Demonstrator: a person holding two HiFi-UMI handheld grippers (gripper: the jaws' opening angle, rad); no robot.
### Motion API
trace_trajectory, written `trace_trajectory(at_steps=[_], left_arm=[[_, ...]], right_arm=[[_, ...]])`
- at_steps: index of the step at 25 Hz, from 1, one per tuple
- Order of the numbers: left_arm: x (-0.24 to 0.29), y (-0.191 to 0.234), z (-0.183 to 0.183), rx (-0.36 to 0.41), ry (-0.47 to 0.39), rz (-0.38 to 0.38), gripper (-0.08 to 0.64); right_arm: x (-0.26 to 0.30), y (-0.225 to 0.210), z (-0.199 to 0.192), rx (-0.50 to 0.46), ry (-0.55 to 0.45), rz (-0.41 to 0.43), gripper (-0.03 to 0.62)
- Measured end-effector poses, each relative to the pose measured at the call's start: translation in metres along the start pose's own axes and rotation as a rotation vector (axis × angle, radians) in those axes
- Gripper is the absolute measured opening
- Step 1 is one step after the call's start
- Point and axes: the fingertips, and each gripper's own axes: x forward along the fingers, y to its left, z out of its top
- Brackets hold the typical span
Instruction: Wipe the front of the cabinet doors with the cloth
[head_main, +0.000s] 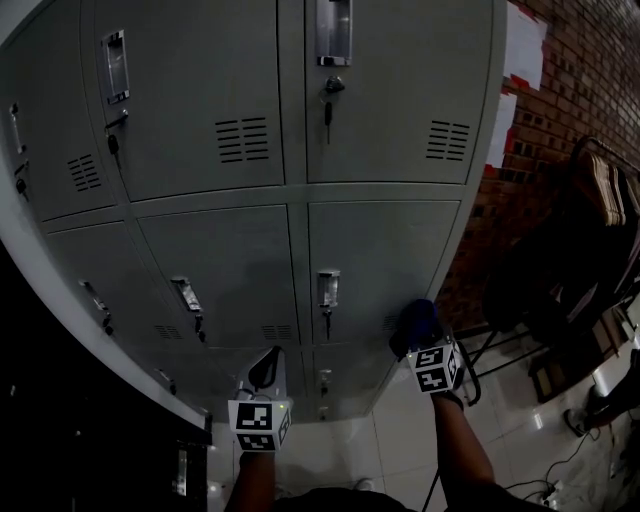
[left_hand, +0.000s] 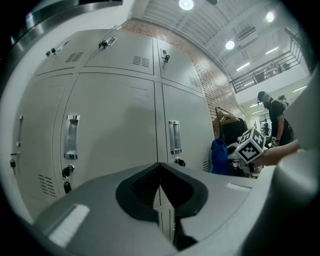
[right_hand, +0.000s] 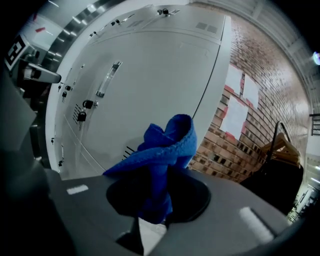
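Task's thing: the blue cloth (right_hand: 167, 145) is bunched and stands up out of the right gripper (right_hand: 157, 200), in front of the cabinet doors (head_main: 380, 250), by the right edge of a lower door.
Right jaws: closed on the lower part of the cloth; the free folds hang over the tips.
Left jaws: brought together on the left gripper (left_hand: 160, 192), with nothing between them; this gripper is held near the doors, lower and further left than the other.
Contact: it cannot be told from any view whether the cloth touches the metal or is held just off it.
Done: no wiped streak, damp patch or change of sheen can be seen on the grey fronts, so completed wiping cannot be confirmed.
Left: judged to be most of the work. Several tiers of doors are in view above and to the left of the cloth.
Head view only: the whole bank of doors is shown, with both grippers placed against it, and the tiled floor (head_main: 400, 450) below.
Right gripper view only: the grip on the cloth is shown, with the paper sheets (right_hand: 235, 80) on the brick wall (right_hand: 225, 145) beside the cabinet.
Left gripper view only: the cloth is seen from the side, a handle (left_hand: 174, 136) is seen close up, and a person (left_hand: 274, 117) stands far off in the hall.
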Motion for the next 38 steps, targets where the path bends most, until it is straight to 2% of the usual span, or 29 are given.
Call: trace_trajectory(at_steps=[8,15,26,38], left_arm=[[-0.001,0.001,-0.002,0.011,0.010,0.011,0.017],[0.003,0.002,-0.003,0.007,0.006,0.012,0.017],[-0.007,0.023,-0.005,0.000,0.012,0.053,0.017],[-0.012,0.032,0.000,-0.001,0.004,0.051,0.017]], right_arm=[[0.024,0.007,-0.013,0.018,0.039,-0.022,0.084],[0.025,0.007,-0.011,0.071,0.023,-0.040,0.081],[0.026,0.068,0.017,0.093,-0.023,0.068,0.081],[0.026,0.125,0.052,0.074,-0.056,0.145,0.081]])
